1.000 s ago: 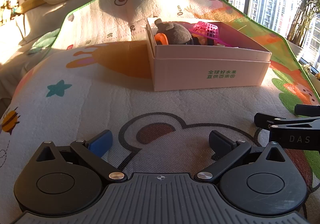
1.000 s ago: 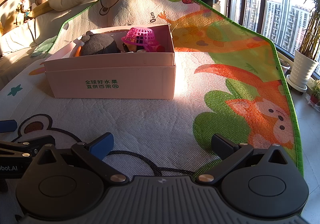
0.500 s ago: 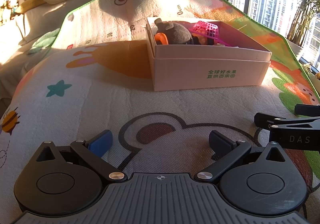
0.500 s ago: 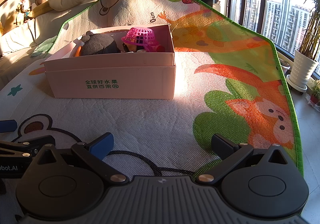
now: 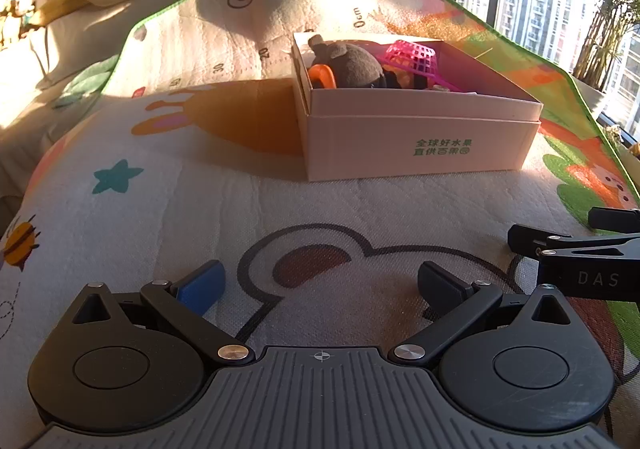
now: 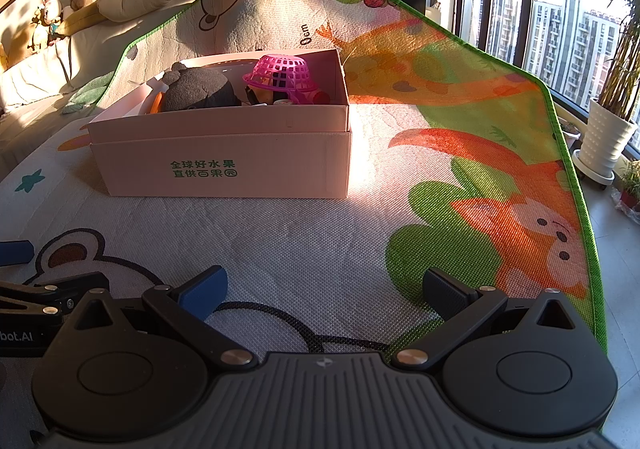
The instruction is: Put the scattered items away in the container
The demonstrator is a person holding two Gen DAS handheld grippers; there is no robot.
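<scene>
Nothing has moved since the earlier frames; I hold both tools still. My left gripper (image 5: 320, 285) and right gripper (image 6: 324, 289) rest low on the mat (image 6: 320, 241), side by side, jaws spread wide and empty. Ahead, well apart, the box (image 6: 240, 165) holds the plush (image 6: 200, 93), pink basket (image 6: 280, 73) and orange piece (image 5: 322, 76). I see nothing loose on the mat, so I judge the tidying finished.

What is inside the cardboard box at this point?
Inside the cardboard box: a grey plush toy, an upturned pink mesh basket, an orange plastic piece and small dark toys under the basket. The box walls and the plush hide anything lower down.
</scene>
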